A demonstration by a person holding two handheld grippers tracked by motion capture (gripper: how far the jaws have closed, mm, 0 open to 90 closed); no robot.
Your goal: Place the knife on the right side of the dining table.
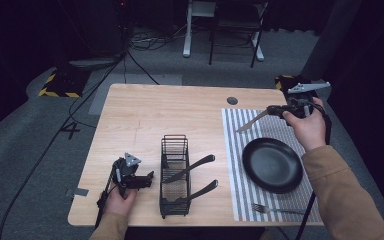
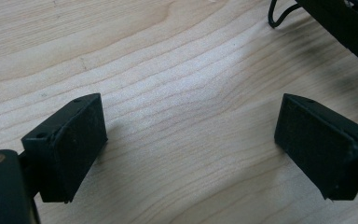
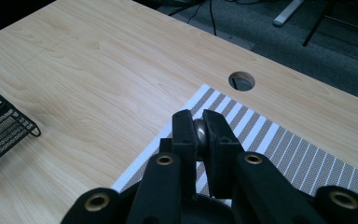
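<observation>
Left gripper rests low on the wooden table, jaws spread wide with nothing between them, just beside the black wire caddy. Farther off, right gripper clamps a metal knife by its handle, blade angled down over the striped placemat beyond the black plate.

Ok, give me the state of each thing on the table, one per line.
Right gripper: shut on silver knife, held above the striped placemat.
Left gripper: open, empty.
Black wire rack: holds two dark-handled utensils.
Black round plate: empty, on placemat.
Silver fork: lying flat on placemat.
</observation>
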